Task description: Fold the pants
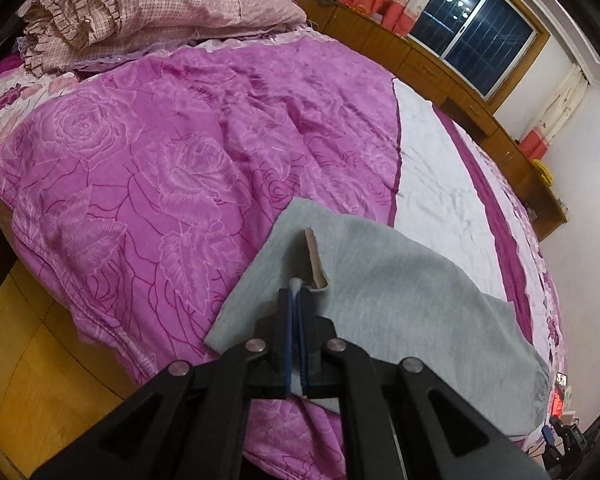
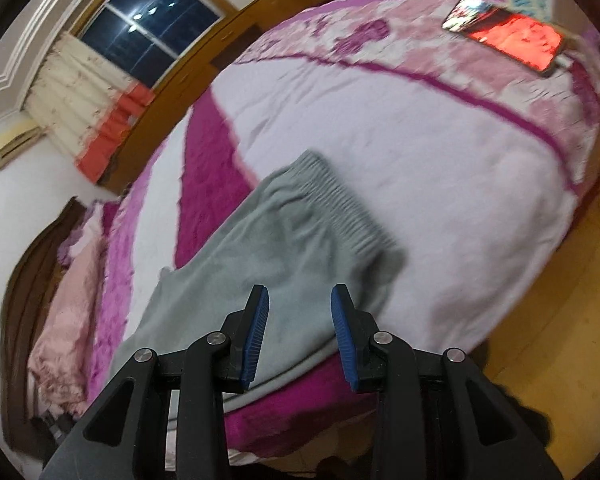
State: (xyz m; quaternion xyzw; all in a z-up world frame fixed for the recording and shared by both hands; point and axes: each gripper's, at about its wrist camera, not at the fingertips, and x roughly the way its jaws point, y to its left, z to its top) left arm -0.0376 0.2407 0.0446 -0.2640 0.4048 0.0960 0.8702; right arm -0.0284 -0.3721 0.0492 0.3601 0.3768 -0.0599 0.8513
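Grey pants (image 1: 400, 300) lie on the bed near its front edge. In the left wrist view my left gripper (image 1: 296, 292) is shut on the grey cloth beside a pocket slit with a pale pink lining (image 1: 315, 258); a fold of cloth runs between the blue pads. The right wrist view shows the pants (image 2: 292, 240) with their ribbed elastic waistband (image 2: 348, 204) on the far side. My right gripper (image 2: 300, 300) hovers over the near part of the pants, jaws open, nothing between the blue pads (image 2: 260, 332).
The bed has a magenta rose-patterned quilt (image 1: 160, 152) and a white sheet (image 2: 420, 152). Pillows (image 1: 140, 8) lie at the head. A phone with a lit red screen (image 2: 508, 36) lies near the far corner. Wooden floor (image 2: 560, 300) lies beyond the bed edge.
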